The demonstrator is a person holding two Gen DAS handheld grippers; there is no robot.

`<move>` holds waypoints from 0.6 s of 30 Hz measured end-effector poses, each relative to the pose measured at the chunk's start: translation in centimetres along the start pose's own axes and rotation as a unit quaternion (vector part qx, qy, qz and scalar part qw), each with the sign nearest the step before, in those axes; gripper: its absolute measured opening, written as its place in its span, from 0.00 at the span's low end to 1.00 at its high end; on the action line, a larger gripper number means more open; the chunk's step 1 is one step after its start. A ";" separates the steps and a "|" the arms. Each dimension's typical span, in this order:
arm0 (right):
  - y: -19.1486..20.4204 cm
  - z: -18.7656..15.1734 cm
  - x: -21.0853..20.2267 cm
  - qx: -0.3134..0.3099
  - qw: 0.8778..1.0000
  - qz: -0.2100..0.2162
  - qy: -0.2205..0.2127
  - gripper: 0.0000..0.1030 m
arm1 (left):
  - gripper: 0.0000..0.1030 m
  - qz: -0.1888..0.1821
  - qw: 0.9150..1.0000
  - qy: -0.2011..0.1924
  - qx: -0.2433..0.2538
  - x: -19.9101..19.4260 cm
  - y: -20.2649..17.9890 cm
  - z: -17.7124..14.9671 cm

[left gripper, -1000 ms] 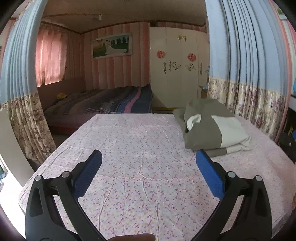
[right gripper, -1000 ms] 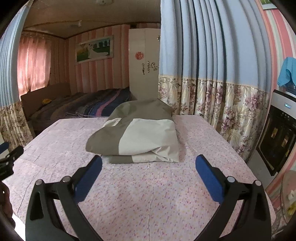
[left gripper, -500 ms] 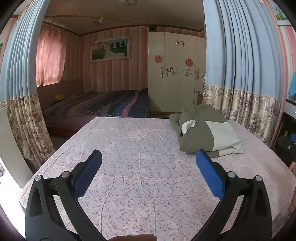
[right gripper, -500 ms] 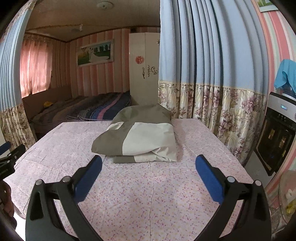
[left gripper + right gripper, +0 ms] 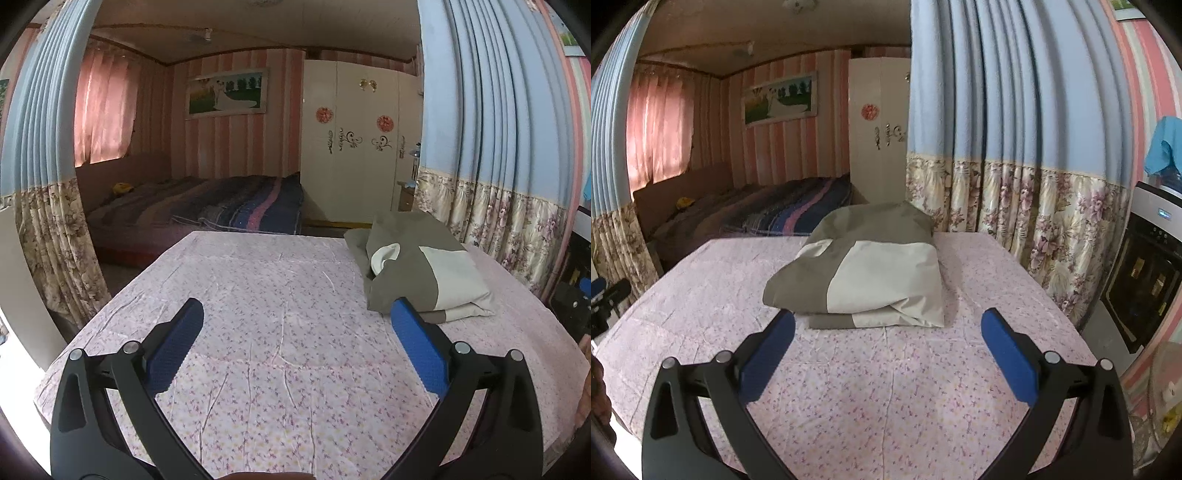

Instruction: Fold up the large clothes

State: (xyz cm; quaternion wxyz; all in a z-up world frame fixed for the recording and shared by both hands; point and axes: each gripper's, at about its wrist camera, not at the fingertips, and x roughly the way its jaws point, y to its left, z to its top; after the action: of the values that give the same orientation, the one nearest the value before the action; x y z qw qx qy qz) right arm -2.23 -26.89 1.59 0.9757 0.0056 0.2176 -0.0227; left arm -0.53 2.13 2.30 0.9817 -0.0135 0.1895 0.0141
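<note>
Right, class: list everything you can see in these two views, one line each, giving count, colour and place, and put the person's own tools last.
folded garment: one, olive-grey and cream, on the near bed, right of centre
near bed sheet: one, pink floral, covering the near bed
far bed: one, dark striped cover, behind the near bed
curtains: blue with floral hems, on both sides of the near bed
pink window curtain: one, back left
wardrobe: one, cream with red decals, back wall
framed picture: one, on the striped wall
black appliance: one, far right
left gripper: one, black with blue fingers, open, empty
right gripper: one, black with blue fingers, open, just short of the garment
</note>
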 end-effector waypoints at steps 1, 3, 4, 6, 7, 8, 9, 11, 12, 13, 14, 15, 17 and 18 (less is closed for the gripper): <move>0.1 0.0 0.4 -0.001 1.000 -0.001 0.004 0.98 | 0.97 0.001 1.000 0.002 0.001 0.4 -0.1 0.1; 0.1 0.1 1.3 0.000 1.000 -0.003 0.009 0.98 | 0.97 0.007 1.000 0.009 0.005 1.3 -0.2 0.1; 0.1 0.1 1.6 0.002 1.000 -0.005 0.008 0.98 | 0.97 0.010 1.000 0.012 0.004 1.8 -0.2 0.1; 0.0 0.3 2.1 0.002 1.000 -0.009 0.006 0.98 | 0.97 0.019 1.000 0.015 0.000 2.7 -0.2 0.0; 0.1 0.3 2.4 0.000 1.000 -0.012 0.006 0.98 | 0.97 0.022 1.000 0.015 -0.001 3.0 -0.1 -0.1; 0.2 0.3 2.6 -0.003 1.000 -0.013 0.006 0.98 | 0.97 0.024 1.000 0.013 -0.004 3.6 0.0 -0.2; 0.3 0.3 3.0 -0.008 1.000 -0.013 0.008 0.98 | 0.97 0.026 1.000 0.014 -0.002 3.9 -0.1 -0.1; 0.5 0.1 3.6 -0.014 1.000 -0.013 0.011 0.98 | 0.97 0.031 0.999 0.017 0.004 4.6 -0.2 -0.2; 0.6 0.0 4.0 -0.015 1.000 -0.013 0.015 0.98 | 0.97 0.031 0.999 0.018 0.005 4.9 -0.2 -0.3; 0.6 -0.1 4.3 -0.014 1.000 -0.013 0.018 0.98 | 0.97 0.030 0.999 0.019 0.005 5.1 -0.2 -0.3; 0.6 -0.3 4.6 -0.012 1.000 -0.012 0.021 0.98 | 0.97 0.027 0.999 0.019 0.004 5.3 -0.2 -0.4; 0.6 -0.4 4.8 -0.012 1.000 -0.012 0.023 0.98 | 0.97 0.025 1.000 0.018 0.003 5.3 -0.2 -0.4; 0.5 -0.6 5.3 -0.013 0.999 -0.012 0.028 0.98 | 0.97 0.027 1.000 0.015 -0.001 5.5 0.0 -0.6; 0.5 -0.8 5.5 -0.013 0.999 -0.012 0.030 0.98 | 0.97 0.031 0.999 0.014 0.001 5.6 0.0 -0.7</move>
State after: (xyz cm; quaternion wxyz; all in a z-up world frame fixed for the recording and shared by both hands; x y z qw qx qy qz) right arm 2.47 -26.64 -1.47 0.9685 -0.0087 0.2467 -0.0317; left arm 4.37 2.19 -0.43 0.9780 -0.0071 0.2037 0.0439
